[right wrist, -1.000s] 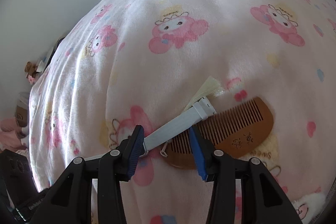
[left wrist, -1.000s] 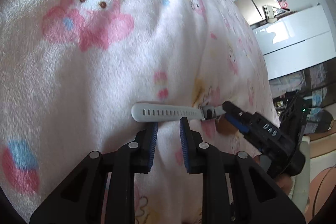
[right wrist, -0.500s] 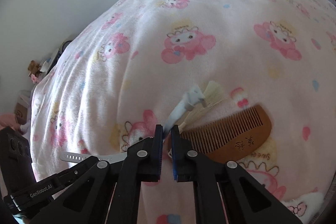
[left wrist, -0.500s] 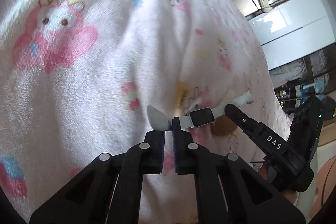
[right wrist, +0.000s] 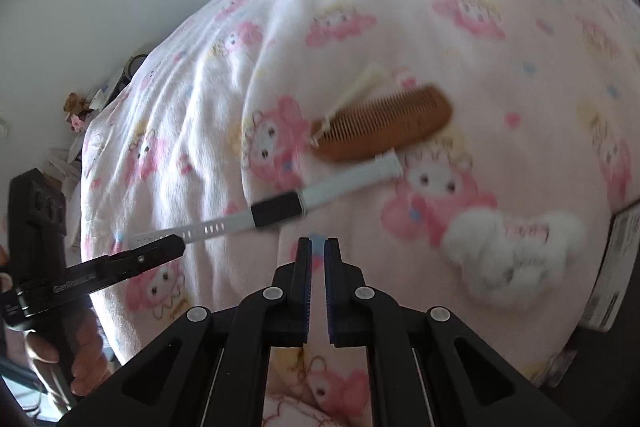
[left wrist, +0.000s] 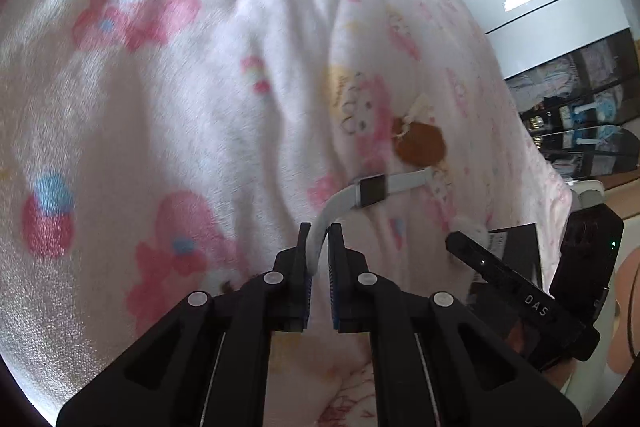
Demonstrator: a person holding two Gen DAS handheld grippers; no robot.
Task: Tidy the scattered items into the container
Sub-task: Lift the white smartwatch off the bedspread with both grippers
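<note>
The landmark here is the brown wooden comb [right wrist: 384, 127] with fine teeth and a pale cream tassel [right wrist: 366, 81] tied to one end, lying flat on the fluffy pink blanket [right wrist: 460, 27] printed with pink cartoon characters. Just on the near side of that comb, the smartwatch with a black rectangular face and a light grey perforated rubber strap [right wrist: 280, 207] stretches out in a nearly straight line; its far strap end lies just beside the comb's near edge, though contact cannot be told through the blur. The left gripper [left wrist: 319, 233] is clamped on the watch's other strap end, the black fingers pressing the grey band between their blue pads, and in the right wrist view its dark fingertip meets the perforated part of the strap, on the side of the watch face away from the comb. In the left wrist view the watch [left wrist: 372, 190] curves away from that grip toward the comb [left wrist: 420, 146], which sits just beyond it. The right gripper [right wrist: 317, 247] hangs nearer the camera than the watch, its jaws drawn almost together with only a thin slit between the blue pads and nothing held. A white fluffy patch [right wrist: 512, 247] shows on the blanket, on the near side of the comb.
</note>
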